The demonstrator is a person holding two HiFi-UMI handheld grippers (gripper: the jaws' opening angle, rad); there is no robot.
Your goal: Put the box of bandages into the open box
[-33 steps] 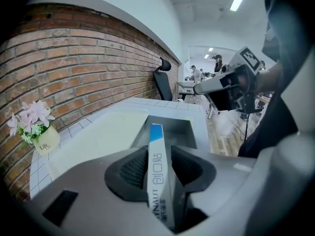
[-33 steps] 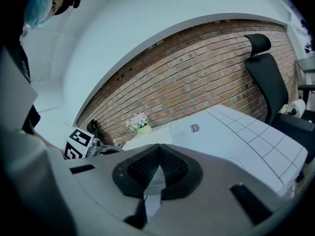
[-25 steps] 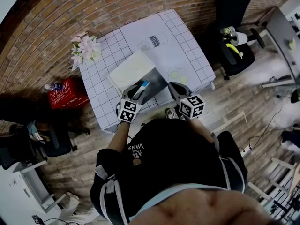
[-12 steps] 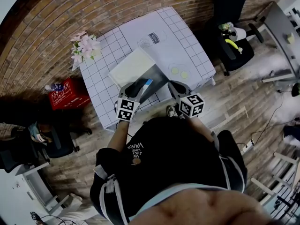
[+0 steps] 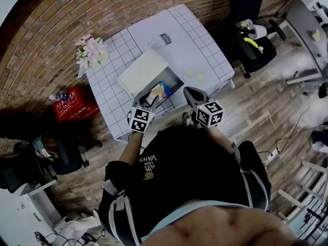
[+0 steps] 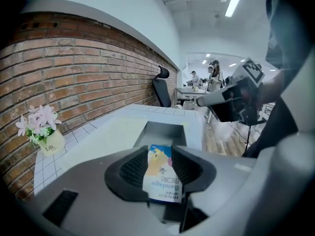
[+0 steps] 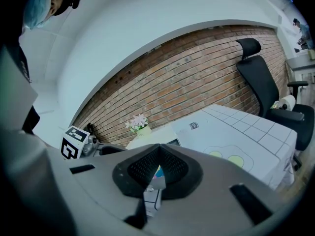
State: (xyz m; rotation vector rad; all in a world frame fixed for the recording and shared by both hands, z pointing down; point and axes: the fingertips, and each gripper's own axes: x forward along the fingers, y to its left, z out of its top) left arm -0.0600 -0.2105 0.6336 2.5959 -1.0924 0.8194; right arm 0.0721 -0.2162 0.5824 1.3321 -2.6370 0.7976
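Observation:
The box of bandages (image 5: 160, 91) is small, blue and yellow, with "Bandage" printed on it. My left gripper (image 5: 148, 100) is shut on it and holds it over the near end of the open box (image 5: 174, 80). That open box is grey inside, with a white lid (image 5: 144, 72) folded back to the left. In the left gripper view the box of bandages (image 6: 161, 173) stands between the black pads, with the open box (image 6: 165, 133) just beyond. My right gripper (image 5: 193, 97) hovers to the right of the open box, shut and holding nothing (image 7: 157, 167).
The white grid-patterned table (image 5: 205, 50) carries a pot of pink flowers (image 5: 91, 50) at its far left and two yellow-green discs (image 5: 195, 75) near the right gripper. A red crate (image 5: 72, 102) sits on the floor at left. A black chair (image 5: 253, 42) stands at right.
The box of bandages has turned in the left gripper, from edge-on to showing its printed face, and sits slightly further over the open box. The right gripper has barely moved.

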